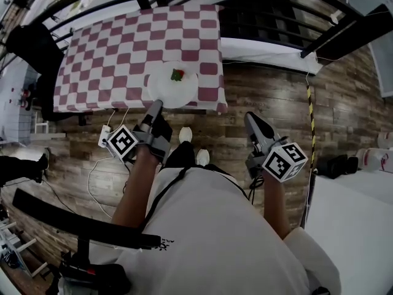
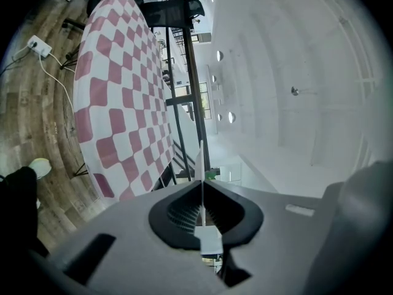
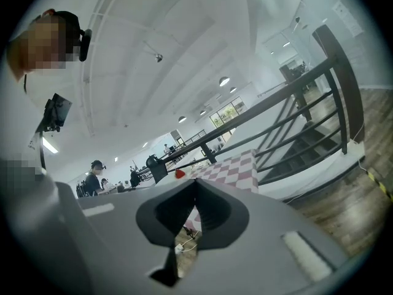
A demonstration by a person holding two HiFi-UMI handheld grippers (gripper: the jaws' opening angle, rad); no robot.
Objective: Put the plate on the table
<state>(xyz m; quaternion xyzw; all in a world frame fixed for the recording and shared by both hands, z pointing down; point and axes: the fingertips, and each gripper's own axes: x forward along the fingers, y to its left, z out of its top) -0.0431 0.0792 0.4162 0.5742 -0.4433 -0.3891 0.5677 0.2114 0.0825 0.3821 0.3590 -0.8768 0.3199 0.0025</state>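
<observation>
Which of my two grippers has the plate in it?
The left gripper, at the head view's left: its fingers are shut on the near rim of the white plate. The right gripper is shut on nothing, over the wooden floor.

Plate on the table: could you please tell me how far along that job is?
Done: the white plate is over the near edge of the checked table. In hand: the left gripper is shut on its rim. Left: lowering it onto the table and letting go; the left gripper view seems to show a gap between them. The right gripper is shut and empty.
</observation>
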